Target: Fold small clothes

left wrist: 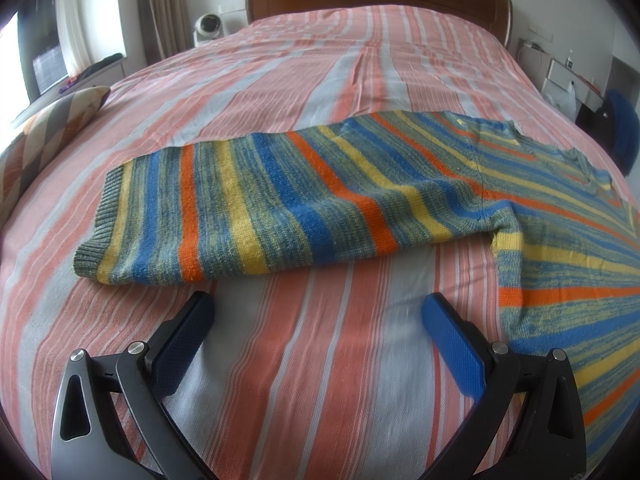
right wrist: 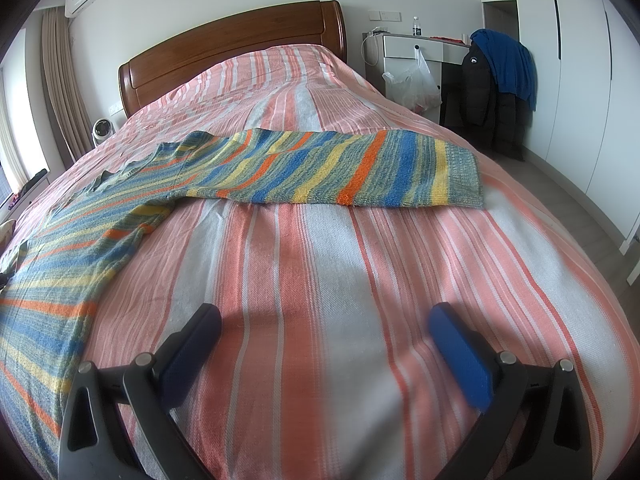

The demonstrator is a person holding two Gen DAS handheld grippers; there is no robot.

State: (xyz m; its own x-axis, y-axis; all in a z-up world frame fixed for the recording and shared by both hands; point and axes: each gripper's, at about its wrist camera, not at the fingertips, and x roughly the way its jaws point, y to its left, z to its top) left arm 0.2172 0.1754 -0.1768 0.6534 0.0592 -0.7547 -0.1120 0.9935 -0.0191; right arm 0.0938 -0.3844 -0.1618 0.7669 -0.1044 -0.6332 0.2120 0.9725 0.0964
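Jaws of the left gripper (left wrist: 318, 308) and right gripper (right wrist: 324, 318) are spread wide, empty, over the bed (right wrist: 304, 264); a sweater (left wrist: 280, 196) is laid flat, sleeves outstretched.

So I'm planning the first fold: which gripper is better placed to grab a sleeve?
Either, probably: each open gripper faces its own sleeve. The left gripper sits nearer the left sleeve; the right gripper is farther from the right sleeve.

Plenty of bare striped bedspread (right wrist: 320, 260) in front of both grippers, nothing blocking. Only the striped sweater (left wrist: 280, 200) lies across ahead, one sleeve (right wrist: 360, 172) stretched flat, and a pillow (left wrist: 48, 136) sits off left.
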